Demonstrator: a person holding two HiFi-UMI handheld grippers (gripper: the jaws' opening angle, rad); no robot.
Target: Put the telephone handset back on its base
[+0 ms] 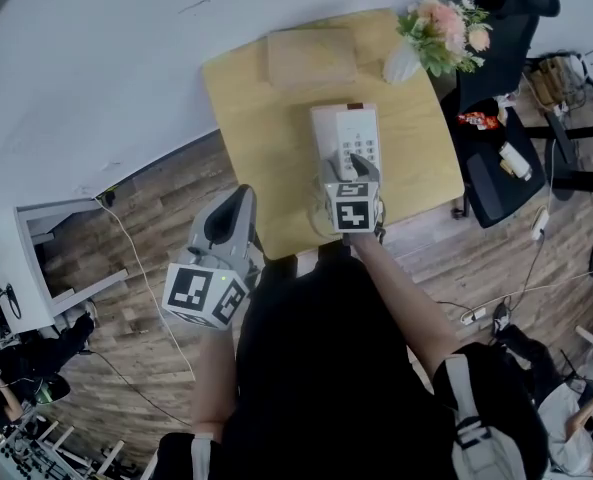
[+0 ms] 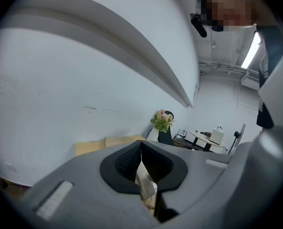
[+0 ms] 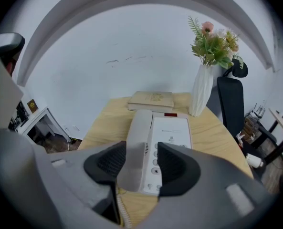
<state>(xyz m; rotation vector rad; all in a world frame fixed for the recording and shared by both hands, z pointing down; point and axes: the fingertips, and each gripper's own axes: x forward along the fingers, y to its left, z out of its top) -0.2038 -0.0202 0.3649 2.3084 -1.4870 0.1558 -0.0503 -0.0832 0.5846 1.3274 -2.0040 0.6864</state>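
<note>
A cream telephone base with a keypad stands on the wooden table. Its handset lies along the base's left side. In the right gripper view the handset rests on the base and its near end sits between my jaws. My right gripper hangs over that end, open, with a gap showing at the right pad. My left gripper is off the table's near left corner, over the floor, jaws together and holding nothing.
A flat tan book lies at the table's far edge. Beside it at the far right corner stands a white vase of flowers. The coiled cord hangs at the near edge. A black office chair is right of the table.
</note>
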